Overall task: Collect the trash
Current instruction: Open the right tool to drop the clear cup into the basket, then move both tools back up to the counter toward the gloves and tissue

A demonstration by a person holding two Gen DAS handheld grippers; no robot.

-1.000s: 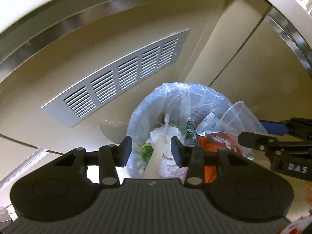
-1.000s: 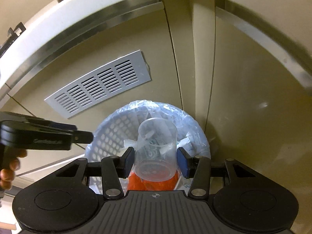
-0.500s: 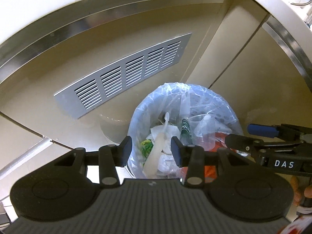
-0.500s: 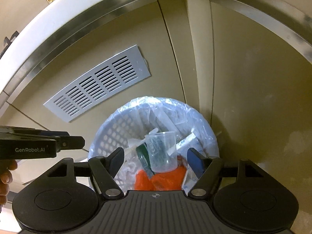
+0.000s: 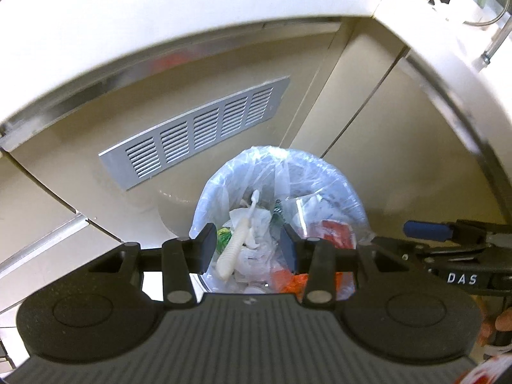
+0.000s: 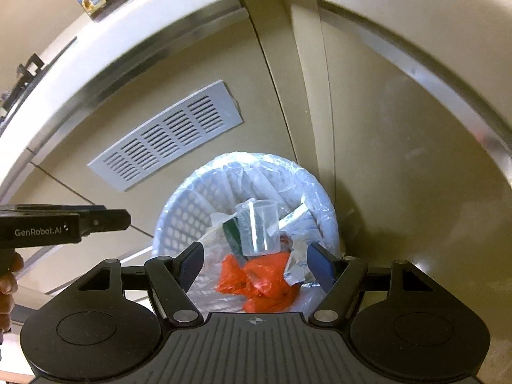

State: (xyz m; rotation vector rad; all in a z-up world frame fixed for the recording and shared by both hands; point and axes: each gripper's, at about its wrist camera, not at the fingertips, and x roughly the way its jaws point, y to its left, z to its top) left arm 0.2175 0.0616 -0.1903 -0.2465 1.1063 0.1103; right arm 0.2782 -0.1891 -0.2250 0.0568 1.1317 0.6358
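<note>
Left gripper [image 5: 249, 244] hangs above the bin, jaws partly apart, nothing clamped between them; the trash seen through the gap lies down in the bin. Right gripper [image 6: 256, 260] jaws spread wide, empty, also over the bin. Clear plastic cup [image 6: 259, 228] sits inside the bin, tilted, on top of the orange wrapper [image 6: 260, 283], toward the bin's centre. White plastic utensil [image 5: 236, 243] leans at the bin's left side among crumpled white paper [image 5: 252, 224]. Waste bin [image 6: 179, 220] is a white lattice basket lined with a clear bag [image 5: 288, 169], standing on the floor in the cabinet corner. Grey vent grille [image 6: 166, 139] on the cabinet panel behind it, upper left.
</note>
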